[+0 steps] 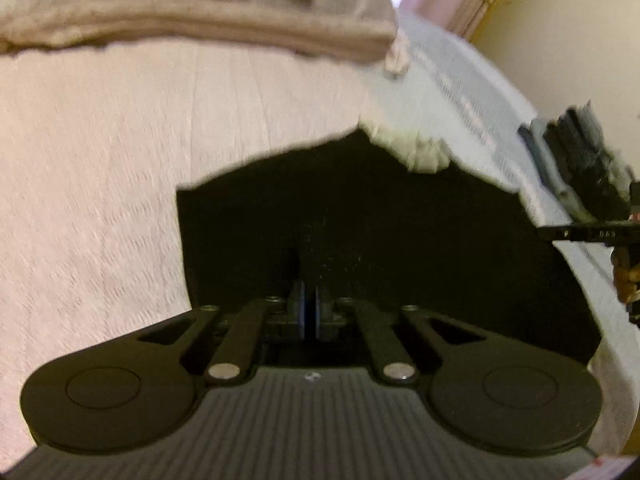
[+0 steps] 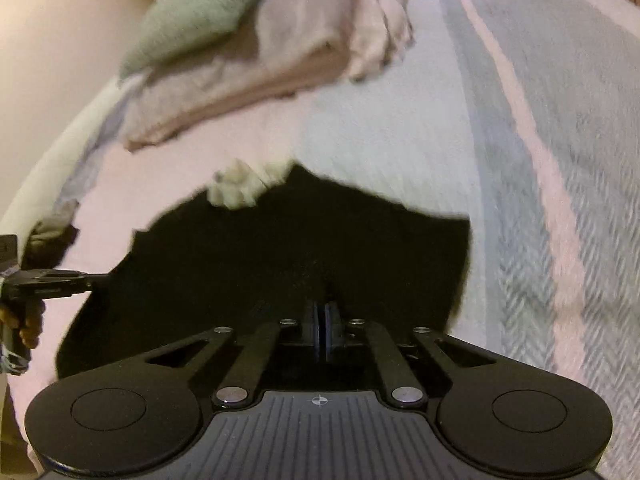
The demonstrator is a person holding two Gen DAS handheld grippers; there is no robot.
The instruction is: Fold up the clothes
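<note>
A black garment (image 1: 360,216) hangs in front of my left gripper (image 1: 309,300), whose fingers are shut on its near edge. In the right wrist view the same black garment (image 2: 280,248) spreads over the bed, and my right gripper (image 2: 323,320) is shut on its near edge too. A whitish trim or tag (image 1: 416,152) shows at the garment's far edge, seen also as a whitish trim (image 2: 236,192). The other gripper (image 1: 588,234) pokes in at the right of the left view, and at the left edge of the right view (image 2: 48,280) with a hand under it.
A pink and grey striped bedspread (image 2: 520,160) covers the bed. A stack of folded beige and green towels (image 2: 240,60) lies at the far side, seen as beige cloth (image 1: 200,8) in the left view. A cream wall (image 1: 560,40) stands beyond the bed.
</note>
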